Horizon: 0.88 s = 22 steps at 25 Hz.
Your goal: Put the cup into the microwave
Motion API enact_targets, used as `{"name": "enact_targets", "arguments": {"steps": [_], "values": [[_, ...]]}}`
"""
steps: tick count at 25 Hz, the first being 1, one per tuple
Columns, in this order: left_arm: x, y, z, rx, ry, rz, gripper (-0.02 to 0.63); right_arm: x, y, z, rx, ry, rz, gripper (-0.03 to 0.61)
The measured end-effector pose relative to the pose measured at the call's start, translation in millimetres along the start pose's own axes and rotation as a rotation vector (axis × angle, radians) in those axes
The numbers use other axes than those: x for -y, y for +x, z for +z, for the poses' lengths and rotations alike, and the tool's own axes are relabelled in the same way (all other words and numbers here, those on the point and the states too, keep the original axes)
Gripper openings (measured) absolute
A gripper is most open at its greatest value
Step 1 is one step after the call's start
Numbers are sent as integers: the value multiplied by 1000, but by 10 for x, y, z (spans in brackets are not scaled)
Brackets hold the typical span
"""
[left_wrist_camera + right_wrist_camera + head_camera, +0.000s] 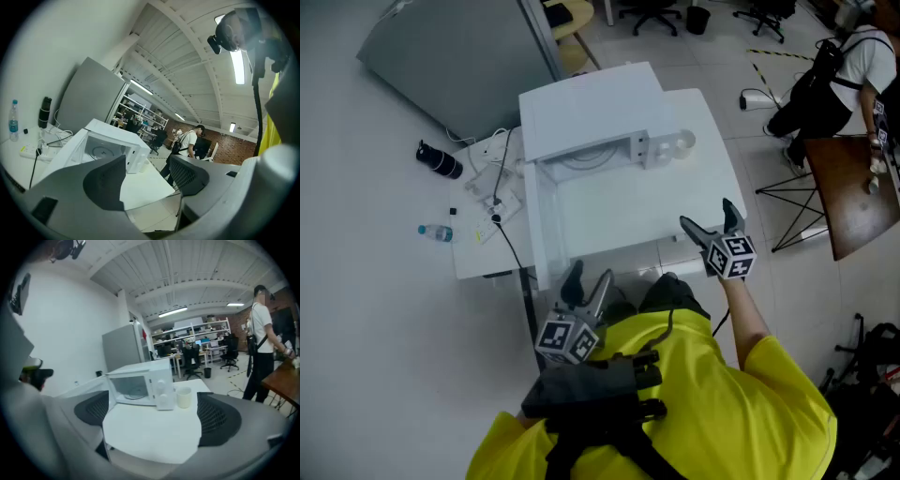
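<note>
Right gripper view: cup (183, 397) upright on counter (150, 434), just right of open microwave (136, 383) | likely light, stiff, smooth, breakable; pinch across the wall near rim | left hand-held gripper (588, 275), right hand-held gripper (706, 214): jaws wide apart, empty

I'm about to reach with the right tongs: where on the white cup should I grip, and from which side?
Take the small white cup around its mid-body, coming from its right. It stands upright, its left side close to the control panel of the white microwave, so a jaw probably won't fit there; from the right, the open right tongs can close on front and back.
</note>
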<state>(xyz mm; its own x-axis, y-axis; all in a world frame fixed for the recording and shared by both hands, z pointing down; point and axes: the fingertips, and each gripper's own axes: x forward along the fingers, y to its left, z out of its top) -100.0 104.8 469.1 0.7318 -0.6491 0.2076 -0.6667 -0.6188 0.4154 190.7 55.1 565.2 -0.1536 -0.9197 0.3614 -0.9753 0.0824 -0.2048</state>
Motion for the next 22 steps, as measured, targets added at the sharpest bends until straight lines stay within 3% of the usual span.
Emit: {"name": "enact_targets", "arguments": {"steps": [3,9,14,19,22], "values": [[-89,423,34,-16,-16,28,259,431,501,-36,-18,-29,-63,550],[-289,1246,283,53,-40,117,258,1251,1431,-472,-127,-114,-120,531],[-377,1939,258,0,64,172,236,1758,2391,-675,-141,-164,-82,517],[-401,2410,125,-89,177,185,235,1791,3063,-818,-139,-173,-22,515],[-446,2650,-13,-129,203,190,236,1810,3263,-750,-109,-176,0,499]]}}
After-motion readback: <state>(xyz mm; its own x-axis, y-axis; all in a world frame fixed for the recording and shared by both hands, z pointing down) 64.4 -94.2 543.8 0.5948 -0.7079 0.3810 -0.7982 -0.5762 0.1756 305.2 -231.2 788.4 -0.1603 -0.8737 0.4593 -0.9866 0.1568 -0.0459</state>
